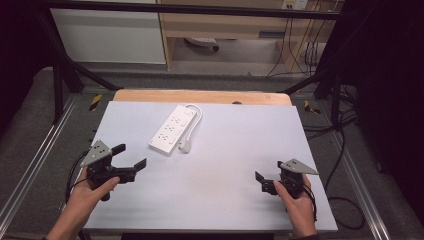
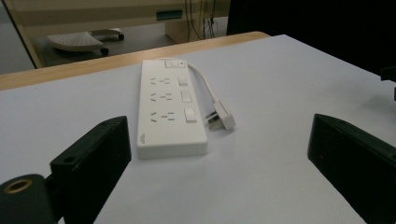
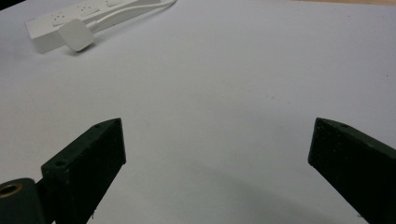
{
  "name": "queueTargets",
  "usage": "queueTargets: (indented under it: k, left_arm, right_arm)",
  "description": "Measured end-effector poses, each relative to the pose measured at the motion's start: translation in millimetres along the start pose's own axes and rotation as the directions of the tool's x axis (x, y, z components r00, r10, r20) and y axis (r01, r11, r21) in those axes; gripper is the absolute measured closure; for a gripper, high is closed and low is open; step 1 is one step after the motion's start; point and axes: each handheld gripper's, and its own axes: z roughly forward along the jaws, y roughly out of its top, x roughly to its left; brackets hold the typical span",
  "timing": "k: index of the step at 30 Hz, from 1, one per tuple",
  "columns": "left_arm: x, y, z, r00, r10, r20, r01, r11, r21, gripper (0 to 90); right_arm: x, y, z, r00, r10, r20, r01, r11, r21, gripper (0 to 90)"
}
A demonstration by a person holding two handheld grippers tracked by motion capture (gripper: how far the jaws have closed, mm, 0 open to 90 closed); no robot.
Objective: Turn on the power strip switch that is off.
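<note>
Only the power strip [image 1: 172,129] and its plug [image 1: 185,147] stand on the far-left worktop [image 1: 240,165]; bare surface elsewhere lets either gripper pass.

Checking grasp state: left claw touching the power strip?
Apart. Left gripper view: left claw open, bare table between its jaws and the power strip.

Open tool [image 3: 217,154] over table [image 3: 243,84], power strip [image 3: 70,18] far off

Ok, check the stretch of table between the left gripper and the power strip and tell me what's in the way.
Nothing visible. The left gripper is open with its fingers aimed at the white power strip, and in the left gripper view there is bare table between them. The strip's plug lies beside its right edge, off the direct line.
</note>
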Motion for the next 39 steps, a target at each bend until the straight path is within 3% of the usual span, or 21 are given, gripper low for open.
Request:
queueTargets:
  k: [10,20,39]
  left_arm:
    - [1.6,11.2,13.6,0.9998,0.015,-0.01,-0.015,0.9995,0.026,6.4]
    - [2.0,22.6,23.8,0.9999,0.015,-0.008,-0.014,0.9997,0.018,6.8]
    - [9.8,51.0,60.6,0.9998,0.005,-0.019,-0.004,0.9994,0.035,13.5]
  right_arm:
    - [3.5,0.4,-0.6,0.9999,-0.006,-0.01,0.005,1.0,-0.002,4.4]
    - [3.2,0.5,0.9,0.9999,-0.009,-0.011,0.009,1.0,0.0,4.4]
    - [3.5,0.5,-0.1,0.9999,-0.007,-0.01,0.007,1.0,0.001,4.8]
